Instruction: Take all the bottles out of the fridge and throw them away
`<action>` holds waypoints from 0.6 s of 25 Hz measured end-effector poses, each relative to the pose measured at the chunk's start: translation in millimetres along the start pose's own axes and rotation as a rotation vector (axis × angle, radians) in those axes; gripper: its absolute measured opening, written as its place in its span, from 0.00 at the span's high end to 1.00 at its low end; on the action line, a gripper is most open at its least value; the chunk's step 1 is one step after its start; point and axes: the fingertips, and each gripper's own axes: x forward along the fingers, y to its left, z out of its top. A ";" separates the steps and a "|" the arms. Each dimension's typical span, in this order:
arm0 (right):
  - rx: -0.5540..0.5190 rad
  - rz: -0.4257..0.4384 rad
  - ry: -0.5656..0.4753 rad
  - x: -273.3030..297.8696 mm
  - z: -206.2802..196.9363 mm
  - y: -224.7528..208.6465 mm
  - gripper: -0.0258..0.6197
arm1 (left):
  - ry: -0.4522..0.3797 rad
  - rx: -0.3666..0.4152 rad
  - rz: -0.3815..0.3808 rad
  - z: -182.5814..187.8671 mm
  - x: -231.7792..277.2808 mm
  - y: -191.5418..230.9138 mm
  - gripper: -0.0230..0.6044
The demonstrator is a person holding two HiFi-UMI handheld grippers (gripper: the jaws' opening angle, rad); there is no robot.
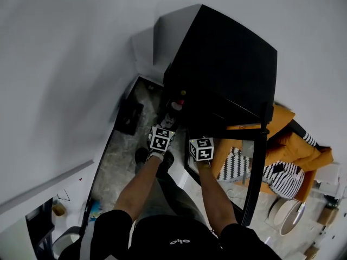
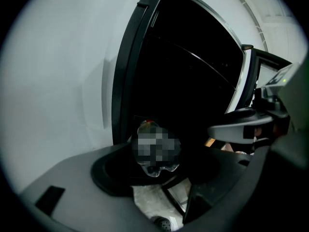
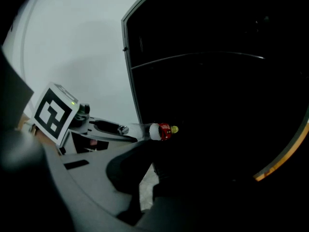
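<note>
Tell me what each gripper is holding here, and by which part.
The left gripper holds a clear bottle by its body, red cap pointing away toward the fridge. The right gripper is shut and holds nothing.

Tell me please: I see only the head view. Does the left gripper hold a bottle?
Observer: Yes. The left gripper view shows the left gripper closed on a clear plastic bottle.
Operator: Which way does the bottle point?
Observer: In the right gripper view its red cap sticks out past the jaws, towards the dark inside of the fridge.
Operator: And the other hand?
Observer: The right gripper has its jaws together, with nothing between them.
</note>
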 end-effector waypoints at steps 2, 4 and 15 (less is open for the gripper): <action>-0.002 0.008 0.000 -10.0 2.2 1.5 0.95 | -0.001 0.012 0.001 7.3 -14.2 -5.2 0.49; 0.002 0.013 0.002 -22.4 4.8 1.0 0.95 | 0.005 0.018 0.004 15.8 -32.0 -12.6 0.49; -0.004 0.039 -0.057 -82.1 45.2 11.2 0.95 | -0.039 0.012 0.016 62.8 -129.5 -43.7 0.49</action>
